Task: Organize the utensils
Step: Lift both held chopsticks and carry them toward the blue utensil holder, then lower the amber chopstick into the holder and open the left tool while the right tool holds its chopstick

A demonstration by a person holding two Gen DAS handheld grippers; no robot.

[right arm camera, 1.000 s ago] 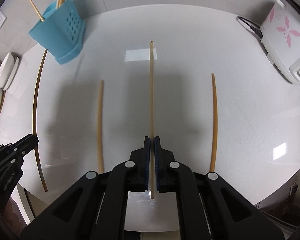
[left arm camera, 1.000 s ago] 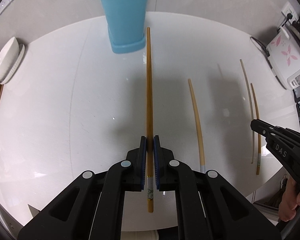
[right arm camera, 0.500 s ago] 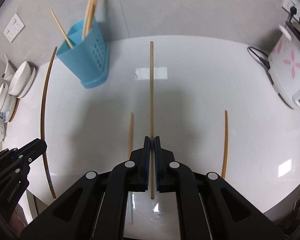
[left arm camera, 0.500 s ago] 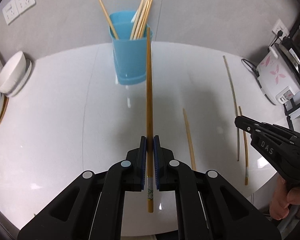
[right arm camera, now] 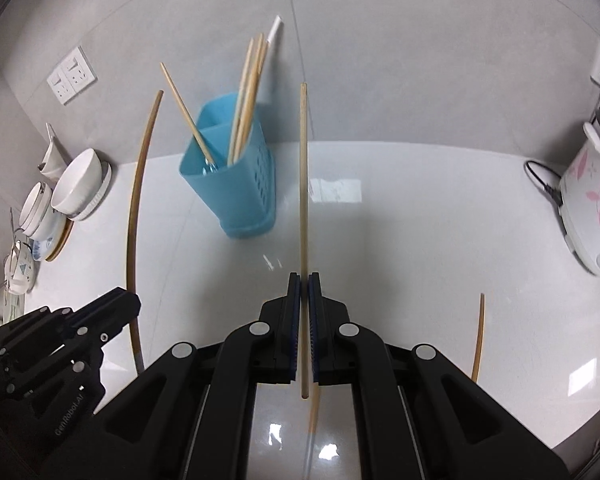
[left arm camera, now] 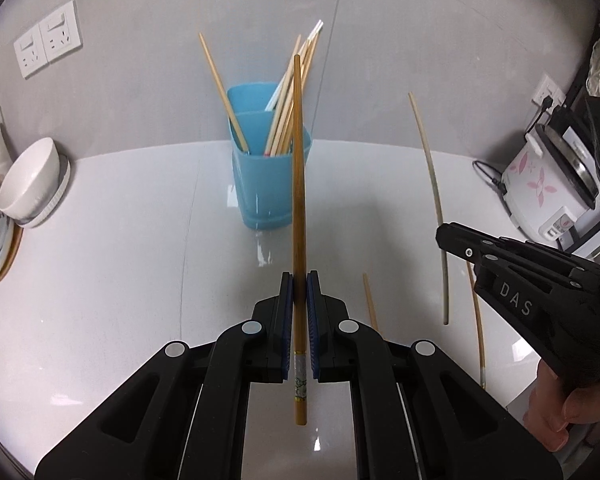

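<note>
My left gripper [left arm camera: 299,280] is shut on a dark brown chopstick [left arm camera: 298,184], held up above the white table; its tip points at the blue utensil holder [left arm camera: 266,188], which holds several chopsticks. My right gripper [right arm camera: 304,280] is shut on a pale chopstick [right arm camera: 303,184], also lifted, to the right of the holder [right arm camera: 236,184]. In the left wrist view the right gripper [left arm camera: 444,234] and its pale chopstick [left arm camera: 434,196] show at right. In the right wrist view the left gripper [right arm camera: 130,300] and its brown chopstick [right arm camera: 134,208] show at left. Two loose chopsticks [left arm camera: 370,304] [left arm camera: 476,312] lie on the table.
Stacked white bowls and plates [left arm camera: 24,192] stand at the table's left edge. A white rice cooker with pink flowers [left arm camera: 540,192] stands at the right, with its cord. Wall sockets [left arm camera: 46,44] are on the grey wall behind. A loose chopstick [right arm camera: 478,340] lies near the front right.
Both grippers have lifted off the table and tilted up with their chopsticks. The holder and the wall now fill more of both views. The loose chopsticks have dropped low in frame.
</note>
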